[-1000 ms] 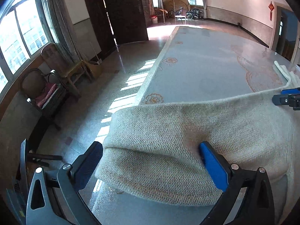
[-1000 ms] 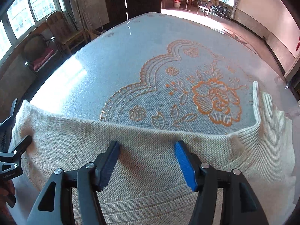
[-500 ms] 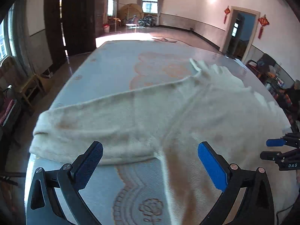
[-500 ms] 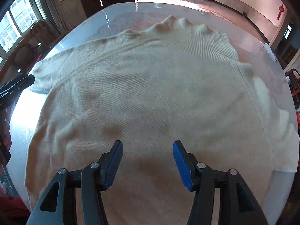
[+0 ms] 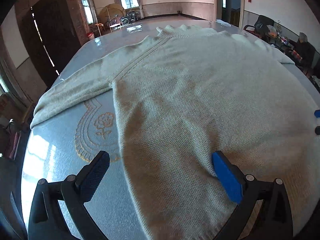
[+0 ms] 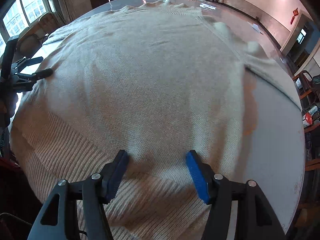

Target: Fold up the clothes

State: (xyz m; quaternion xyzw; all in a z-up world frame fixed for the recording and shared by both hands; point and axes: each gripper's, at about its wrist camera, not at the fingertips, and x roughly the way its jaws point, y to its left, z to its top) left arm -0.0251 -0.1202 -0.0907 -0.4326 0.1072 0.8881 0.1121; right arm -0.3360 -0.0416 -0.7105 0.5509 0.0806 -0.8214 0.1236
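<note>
Two views, one change.

From left wrist: sweater [image 5: 190, 90] now laid out full length on table [image 5: 60, 150], collar [image 5: 180, 31] at far end, left sleeve [image 5: 76, 92] stretched out toward the table's left edge. A second ago, only a bunched band close under the fingers, with bare cloth beyond. Left gripper [image 5: 160, 158] spread wide, holding nothing. One finger over bare tablecloth, the other over the sweater's side.

From right wrist: same sweater [image 6: 150, 70] filling most of the tabletop, ribbed hem [image 6: 70, 140] nearest. Right gripper [image 6: 157, 156] about half open over that hem, jaws just eased a little wider, knit lying flat beneath, nothing pinched. Left gripper [image 6: 30, 70] at the sweater's left side, likewise apart.

Probably spreading finished, nothing folded yet. Likely next: sleeves inward.
</note>
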